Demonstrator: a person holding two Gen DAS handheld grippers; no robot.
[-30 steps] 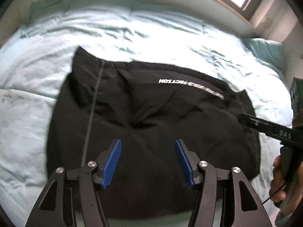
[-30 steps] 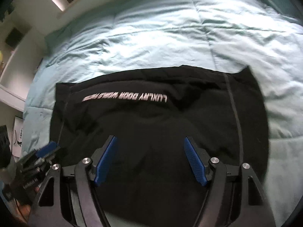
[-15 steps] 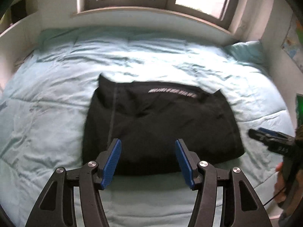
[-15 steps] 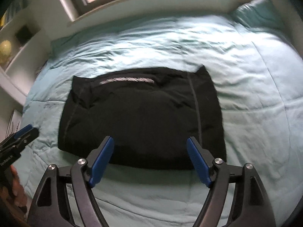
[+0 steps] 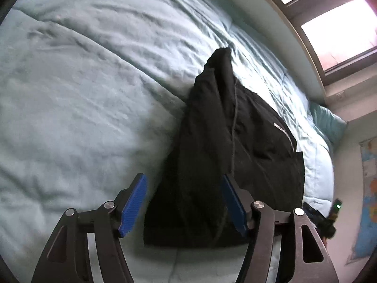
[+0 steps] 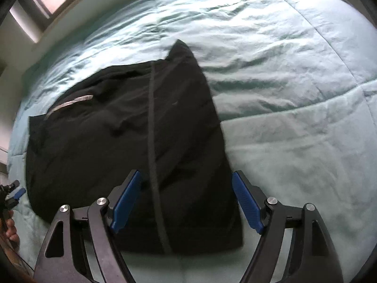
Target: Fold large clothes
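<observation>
Folded black garment [image 5: 235, 146] lying flat on a pale teal quilted bedspread [image 5: 82, 94], seen from two wrist cameras. In the left wrist view the garment runs from about 12 o'clock of the picture's centre down to 6 o'clock, its near corner sitting between the blue pads [image 5: 133, 204] of the left gripper [image 5: 183, 204]. The jaws stand apart and have just been opening; the pads hover above the cloth and press on nothing. A grey seam [image 5: 233, 127] runs lengthwise down the garment, and a strip of white lettering [image 5: 286, 135] lies toward 3 o'clock. A window [image 5: 334, 21] fills the 1 o'clock corner, a teal pillow [image 5: 327, 122] lies at 3 o'clock, and a wall map [image 5: 368, 188] hangs at 4 o'clock.

In the right wrist view the same garment [image 6: 117, 141] spreads from the centre toward 9 o'clock, its near right-hand corner lying between the blue pads [image 6: 247, 202] of the right gripper [image 6: 186, 202]. These jaws also stand wide apart, gripping nothing. The seam [image 6: 152, 141] passes between the pads. The bedspread [image 6: 294, 94] fills the view from 12 to 5 o'clock. The tip of the left gripper [image 6: 14, 193] shows at 8 o'clock, with fingers [image 6: 11, 231] of the person's hand just below it.
</observation>
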